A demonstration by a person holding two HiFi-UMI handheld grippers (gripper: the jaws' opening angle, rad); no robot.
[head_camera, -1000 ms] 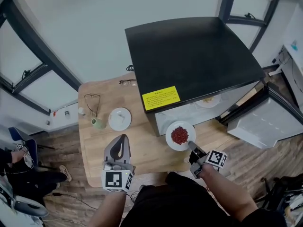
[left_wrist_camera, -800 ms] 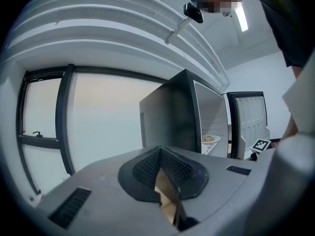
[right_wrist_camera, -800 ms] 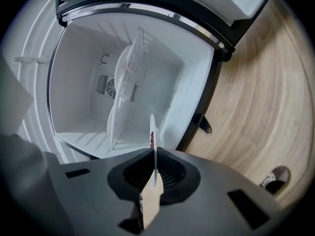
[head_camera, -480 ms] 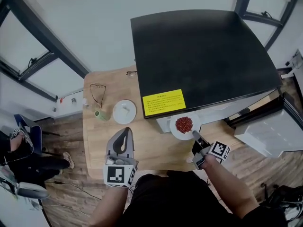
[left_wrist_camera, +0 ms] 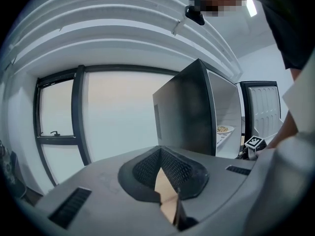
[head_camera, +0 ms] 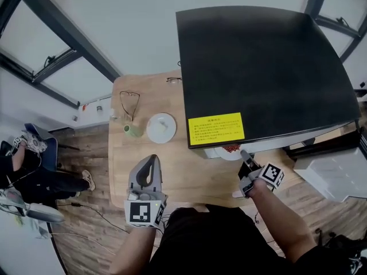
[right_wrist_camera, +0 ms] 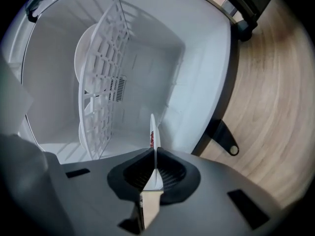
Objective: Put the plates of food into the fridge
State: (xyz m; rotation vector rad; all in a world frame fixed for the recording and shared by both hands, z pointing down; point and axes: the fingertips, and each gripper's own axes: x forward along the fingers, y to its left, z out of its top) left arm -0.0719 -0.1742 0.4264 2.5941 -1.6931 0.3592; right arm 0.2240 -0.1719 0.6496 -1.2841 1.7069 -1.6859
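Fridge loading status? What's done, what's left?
Done: one plate of food already sits inside the fridge. In hand: right tongs grip the rim of the red-food plate, held at the fridge opening. Left: a white plate on the table, contents unclear; left tongs shut, empty.

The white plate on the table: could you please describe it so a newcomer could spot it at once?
Find the wooden table beside the black fridge. The white plate lies on it between a small green cup and the fridge's yellow sticker. Unlike the plate of red food that the right hand-held gripper holds at the fridge, it rests free and carries nothing red.
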